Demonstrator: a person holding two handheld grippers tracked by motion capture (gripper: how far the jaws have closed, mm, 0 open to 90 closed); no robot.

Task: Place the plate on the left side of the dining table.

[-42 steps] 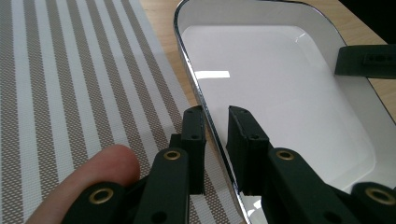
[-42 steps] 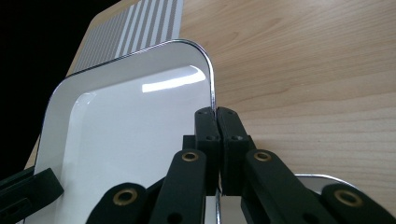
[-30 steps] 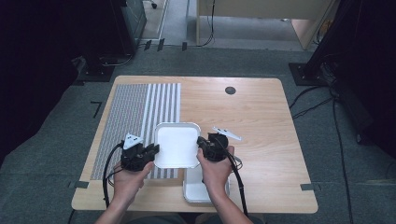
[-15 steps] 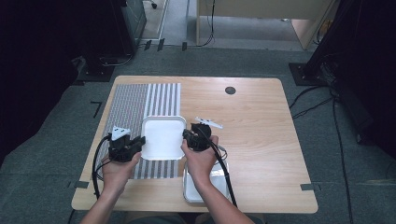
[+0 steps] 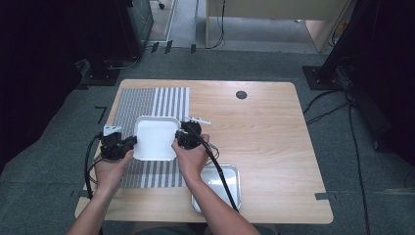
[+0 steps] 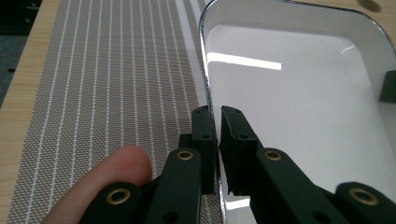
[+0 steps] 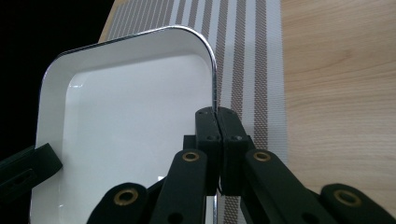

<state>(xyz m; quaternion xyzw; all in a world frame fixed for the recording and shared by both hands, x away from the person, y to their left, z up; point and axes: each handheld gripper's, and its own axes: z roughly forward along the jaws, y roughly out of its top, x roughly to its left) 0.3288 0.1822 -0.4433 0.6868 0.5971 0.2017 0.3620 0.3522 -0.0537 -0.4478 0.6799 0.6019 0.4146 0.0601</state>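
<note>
A white enamel tray (image 5: 154,137) with a thin dark rim is held between both grippers over the striped placemat (image 5: 147,100). My left gripper (image 5: 128,144) is shut on the tray's left rim (image 6: 205,79); its jaws have just closed a little tighter, with the rim between them. My right gripper (image 5: 179,139) is shut on the opposite rim (image 7: 214,70). In the left gripper view the tray's empty white inside (image 6: 299,107) lies to the right of the jaws. In the right gripper view the inside (image 7: 135,116) lies to their left.
A second, similar tray (image 5: 234,188) lies on the wooden table (image 5: 274,132) near the front edge, under my right forearm. A small dark round hole (image 5: 241,95) sits toward the far side. Cables trail from both grippers.
Both hands have carried the white tray to the left and slightly farther away, onto the placemat. More of the second tray near the front edge is uncovered.
</note>
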